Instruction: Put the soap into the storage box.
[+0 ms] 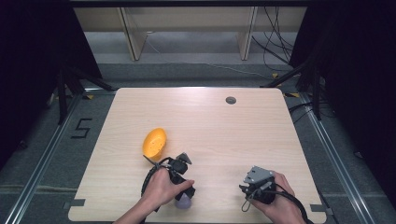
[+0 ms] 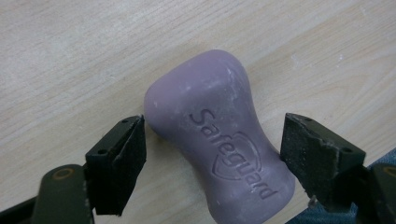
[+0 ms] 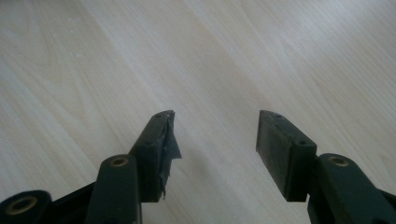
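Note:
A purple soap bar (image 2: pixel 219 140) stamped "Safeguard" lies flat on the wooden table (image 1: pixel 224 135), close to its near edge. My left gripper (image 2: pixel 215 158) is open and straddles the bar, one black pad (image 2: pixel 123 151) on each side, neither visibly pressing it. From above, the left gripper (image 1: pixel 184 193) points down over the soap bar (image 1: pixel 183 202) with a hand around it. An orange soap dish (image 1: pixel 154 143) rests tilted just behind and left of that hand. My right gripper (image 3: pixel 215 140) stands open over bare wood with nothing between its jaws; the high view has the right gripper (image 1: pixel 247 190) at the near right.
A small grey round grommet (image 1: pixel 230 100) sits in the table top near the far edge. The near table edge runs just below both hands. Dark stands and cables flank the table, and a "5" mark (image 1: pixel 81 127) is on the floor at the left.

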The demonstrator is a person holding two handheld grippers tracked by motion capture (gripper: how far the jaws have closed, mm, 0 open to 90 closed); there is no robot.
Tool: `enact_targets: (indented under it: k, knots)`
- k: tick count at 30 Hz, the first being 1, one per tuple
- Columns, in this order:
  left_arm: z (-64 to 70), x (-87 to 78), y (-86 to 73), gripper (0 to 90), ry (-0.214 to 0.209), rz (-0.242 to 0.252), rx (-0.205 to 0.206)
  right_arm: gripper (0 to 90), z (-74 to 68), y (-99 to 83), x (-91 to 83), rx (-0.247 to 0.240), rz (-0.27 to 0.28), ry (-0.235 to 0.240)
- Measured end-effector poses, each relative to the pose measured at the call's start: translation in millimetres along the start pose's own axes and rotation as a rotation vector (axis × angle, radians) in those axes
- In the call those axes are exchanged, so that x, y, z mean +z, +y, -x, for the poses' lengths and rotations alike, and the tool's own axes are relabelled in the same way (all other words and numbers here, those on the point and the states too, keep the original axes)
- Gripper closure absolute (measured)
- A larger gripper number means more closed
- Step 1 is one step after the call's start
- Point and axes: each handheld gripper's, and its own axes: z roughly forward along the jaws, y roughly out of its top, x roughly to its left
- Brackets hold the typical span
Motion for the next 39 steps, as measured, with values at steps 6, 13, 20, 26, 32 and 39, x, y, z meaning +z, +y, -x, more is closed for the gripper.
enact_targets:
  k: [6, 13, 20, 26, 32, 39]
  knots:
    - [5.5, 3.8, 2.7, 22.0, 0.039, -0.004, 0.012, 47.1, -0.5, -0.4, 0.5, 0.007, -0.002, -0.005]
    - [7.1, 6.5, 4.3, 22.7, 0.061, -0.030, 0.024, 47.1, -2.4, -0.9, 0.1, 0.033, -0.010, -0.002]
    - [9.1, 7.4, 2.1, 33.2, 0.081, -0.060, 0.080, 47.0, 0.0, -0.5, 0.9, -0.008, -0.003, -0.004]
    - [8.1, 9.0, 1.4, 45.1, 0.110, -0.066, 0.151, 47.0, -0.7, -0.8, 1.2, 0.006, -0.008, 0.007]
    - [9.0, 8.8, 1.0, 48.2, 0.119, -0.075, 0.179, 46.9, -1.0, -0.9, 1.6, 0.007, -0.006, 0.001]
    - [12.6, 9.9, -0.3, 46.8, 0.134, -0.072, 0.201, 46.7, -0.9, -1.0, 1.2, 0.004, -0.009, 0.003]
